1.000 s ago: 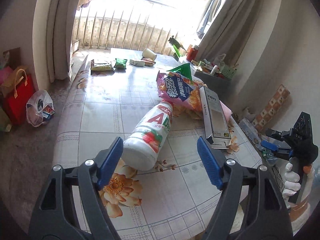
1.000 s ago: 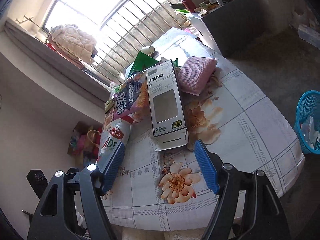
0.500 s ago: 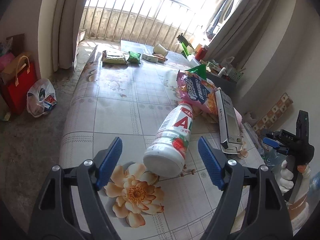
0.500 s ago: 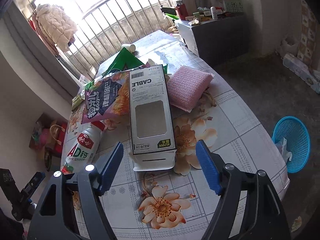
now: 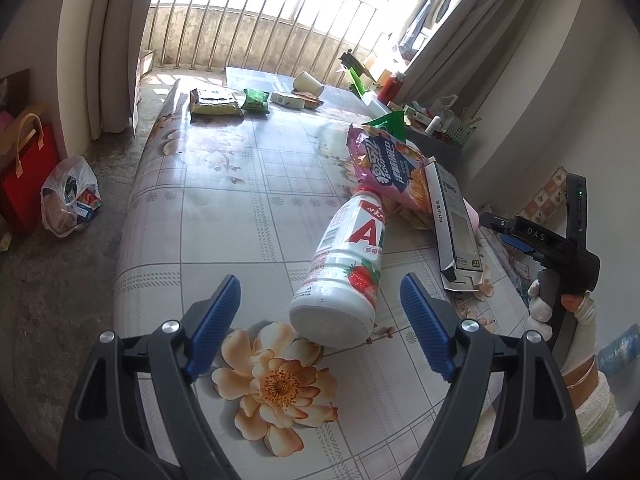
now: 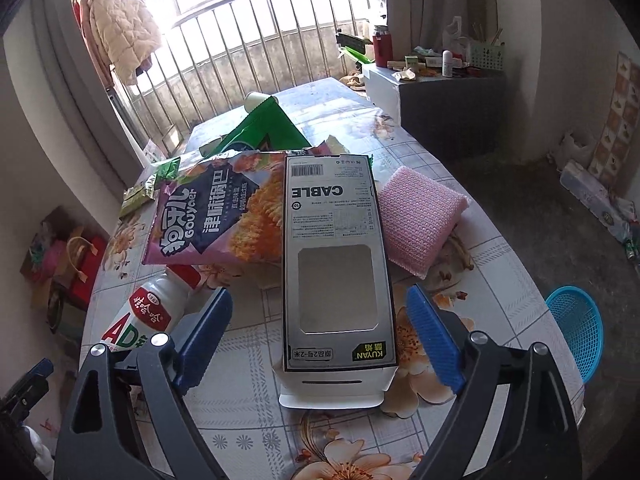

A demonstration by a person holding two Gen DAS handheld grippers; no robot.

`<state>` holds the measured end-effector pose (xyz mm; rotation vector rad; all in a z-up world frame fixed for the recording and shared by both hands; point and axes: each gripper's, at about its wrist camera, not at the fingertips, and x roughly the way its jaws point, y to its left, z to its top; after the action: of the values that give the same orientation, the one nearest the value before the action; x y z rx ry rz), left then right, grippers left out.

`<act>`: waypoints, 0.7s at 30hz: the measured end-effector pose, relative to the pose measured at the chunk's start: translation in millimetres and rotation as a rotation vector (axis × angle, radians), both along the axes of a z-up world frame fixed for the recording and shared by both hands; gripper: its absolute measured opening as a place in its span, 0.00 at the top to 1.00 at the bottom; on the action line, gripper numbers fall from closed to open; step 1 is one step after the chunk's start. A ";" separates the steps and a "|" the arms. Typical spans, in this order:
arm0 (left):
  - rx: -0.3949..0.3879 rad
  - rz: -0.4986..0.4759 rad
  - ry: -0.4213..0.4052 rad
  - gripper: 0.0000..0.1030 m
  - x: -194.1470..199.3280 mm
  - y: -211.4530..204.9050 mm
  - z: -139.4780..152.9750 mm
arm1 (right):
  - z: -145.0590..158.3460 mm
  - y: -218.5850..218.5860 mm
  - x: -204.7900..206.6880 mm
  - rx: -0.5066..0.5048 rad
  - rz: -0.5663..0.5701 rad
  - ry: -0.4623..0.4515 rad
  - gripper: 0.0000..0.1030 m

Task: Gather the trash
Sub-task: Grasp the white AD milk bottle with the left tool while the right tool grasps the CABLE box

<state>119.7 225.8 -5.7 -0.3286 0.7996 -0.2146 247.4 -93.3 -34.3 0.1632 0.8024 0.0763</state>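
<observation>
A pink sponge (image 6: 420, 216) lies near the counter's (image 6: 496, 276) right edge, a red bag (image 5: 24, 184) and a white plastic bag (image 5: 70, 196) sit on the floor off its left edge, and a pale quilted jacket (image 6: 120, 28) hangs by the window.

Both wrist views close, angled down at table (image 5: 224, 208); shared: bottle (image 5: 344, 276), cable box (image 6: 336, 256).

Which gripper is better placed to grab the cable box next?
Right. The right gripper is open and has just been opening, with the cable box lined up between its jaws. The left gripper faces the bottle instead; the box lies off to its side.
</observation>
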 end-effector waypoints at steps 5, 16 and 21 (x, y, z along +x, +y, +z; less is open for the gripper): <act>-0.009 0.004 0.026 0.24 3.7 4.3 -4.4 | -20.4 14.3 30.6 -0.055 0.018 0.047 0.16; 0.017 -0.030 0.050 0.23 28.5 -10.5 3.2 | -37.2 0.8 59.3 -0.035 0.010 0.115 0.16; 0.092 -0.138 0.120 0.21 62.5 -41.7 -2.6 | -41.6 -3.2 65.5 -0.030 0.043 0.142 0.14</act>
<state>182.1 184.1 -8.3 -0.2011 0.9490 -0.2888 312.9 -96.5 -75.9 0.1238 0.9479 0.0937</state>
